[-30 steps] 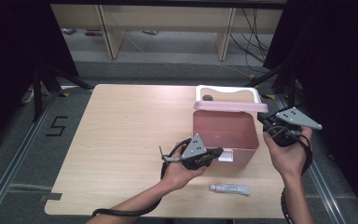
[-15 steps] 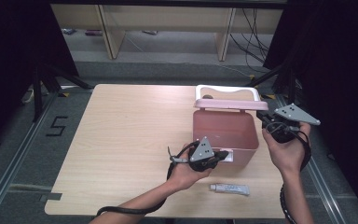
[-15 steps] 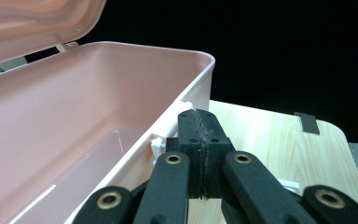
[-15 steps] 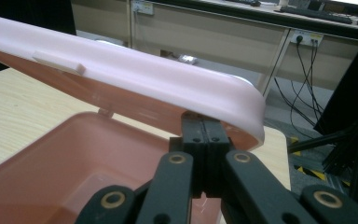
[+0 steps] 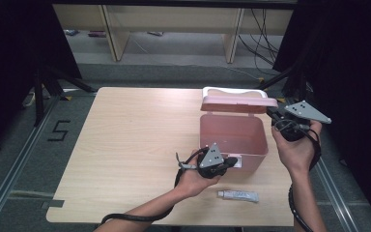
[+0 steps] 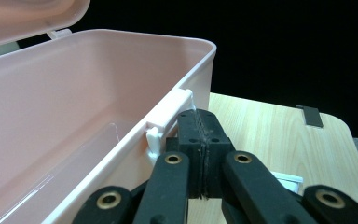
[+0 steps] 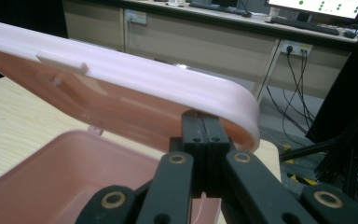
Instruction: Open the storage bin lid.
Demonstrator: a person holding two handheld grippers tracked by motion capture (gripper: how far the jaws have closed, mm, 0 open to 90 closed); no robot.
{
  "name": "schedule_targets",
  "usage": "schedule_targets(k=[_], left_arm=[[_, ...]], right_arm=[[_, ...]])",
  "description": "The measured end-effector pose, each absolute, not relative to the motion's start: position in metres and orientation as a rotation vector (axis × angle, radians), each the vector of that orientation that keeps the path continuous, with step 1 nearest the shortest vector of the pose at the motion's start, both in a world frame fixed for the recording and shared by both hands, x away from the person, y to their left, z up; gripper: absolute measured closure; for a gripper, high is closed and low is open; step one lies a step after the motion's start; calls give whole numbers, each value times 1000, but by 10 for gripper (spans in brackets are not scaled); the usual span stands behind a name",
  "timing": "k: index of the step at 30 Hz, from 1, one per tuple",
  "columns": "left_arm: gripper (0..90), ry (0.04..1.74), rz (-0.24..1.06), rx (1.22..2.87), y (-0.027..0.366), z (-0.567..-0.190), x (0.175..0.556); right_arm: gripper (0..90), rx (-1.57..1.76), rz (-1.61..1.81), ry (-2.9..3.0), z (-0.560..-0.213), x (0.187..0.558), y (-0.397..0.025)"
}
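Note:
A pink plastic box point(image 5: 232, 135) stands at the table's right side, its lid point(image 5: 239, 104) hinged at the back and held partly raised. My right gripper point(image 5: 274, 114) is shut, its tips point(image 7: 204, 122) pressed up against the underside of the lid's rim point(image 7: 233, 100). Low at the box's front wall, my left gripper point(image 5: 231, 161) is also shut with nothing between the jaws. Its tips point(image 6: 200, 125) rest beside the white latch point(image 6: 168, 116) on the front rim. The box's inside point(image 6: 65, 126) looks bare as far as it shows.
A small white tube point(image 5: 239, 195) lies on the wooden table point(image 5: 135, 140) in front of the box, near the front edge. Cabinets and cables point(image 7: 298, 70) stand behind the table. Dark frame posts point(image 5: 43, 82) flank the left side.
My left gripper has slid right along the box's front to the latch. My right gripper has lifted slightly with the lid's edge resting on it.

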State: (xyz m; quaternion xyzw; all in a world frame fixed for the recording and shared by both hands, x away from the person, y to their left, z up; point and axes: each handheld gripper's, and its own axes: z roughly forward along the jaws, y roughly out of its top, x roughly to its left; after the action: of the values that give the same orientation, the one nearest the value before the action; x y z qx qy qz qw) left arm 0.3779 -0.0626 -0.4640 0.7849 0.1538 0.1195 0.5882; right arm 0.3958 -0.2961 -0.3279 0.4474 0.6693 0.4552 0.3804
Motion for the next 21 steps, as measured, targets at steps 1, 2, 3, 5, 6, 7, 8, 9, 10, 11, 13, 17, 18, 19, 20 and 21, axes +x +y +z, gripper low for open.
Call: schedule_targets(k=[1,2,3,5,6,7,8,9,10,11,13,17,18,19,20,21], left_arm=[[888,364,280,1824,-63,-465,378],[889,360,279,1824,-63,-465,378],[889,360,279,1824,-63,-465,378],[889,365,277,1825,-63,-465,378],[888,365,278,1826,-63,-464,378],[888,358,278,1828,-63,-464,378],[888,358,278,1828,-63,-464,378],[888,364,277,1826,-63,-465,378],[888,362,276,1827,-63,-464,378],[888,361,276,1827,-63,-464,378],[888,355,276,1828,-63,-464,379],[887,356,275,1828,-63,-464,379],[887,356,275,1828,-63,-464,379],[887,356,275,1828,-63,-464,379],[888,357,274,1827,-63,-464,379],[887,357,274,1827,-63,-464,379]], right_arm=[[900,1125,1154,1703,-326,398,-296],[900,1137,1159,1697,-326,399,-295],[900,1137,1159,1697,-326,399,-295],[900,1125,1156,1697,-324,402,-295],[900,1129,1151,1693,-324,403,-295],[900,1132,1156,1680,-323,406,-294],[900,1132,1156,1680,-323,406,-294],[900,1128,1157,1681,-322,408,-294],[900,1129,1157,1675,-321,411,-293],[900,1128,1162,1669,-321,413,-292],[900,1129,1149,1672,-320,413,-293],[900,1133,1165,1654,-319,420,-292],[900,1133,1165,1654,-319,420,-292],[900,1135,1158,1644,-318,422,-291],[900,1119,1150,1639,-318,424,-292],[900,1139,1165,1644,-318,425,-291]])
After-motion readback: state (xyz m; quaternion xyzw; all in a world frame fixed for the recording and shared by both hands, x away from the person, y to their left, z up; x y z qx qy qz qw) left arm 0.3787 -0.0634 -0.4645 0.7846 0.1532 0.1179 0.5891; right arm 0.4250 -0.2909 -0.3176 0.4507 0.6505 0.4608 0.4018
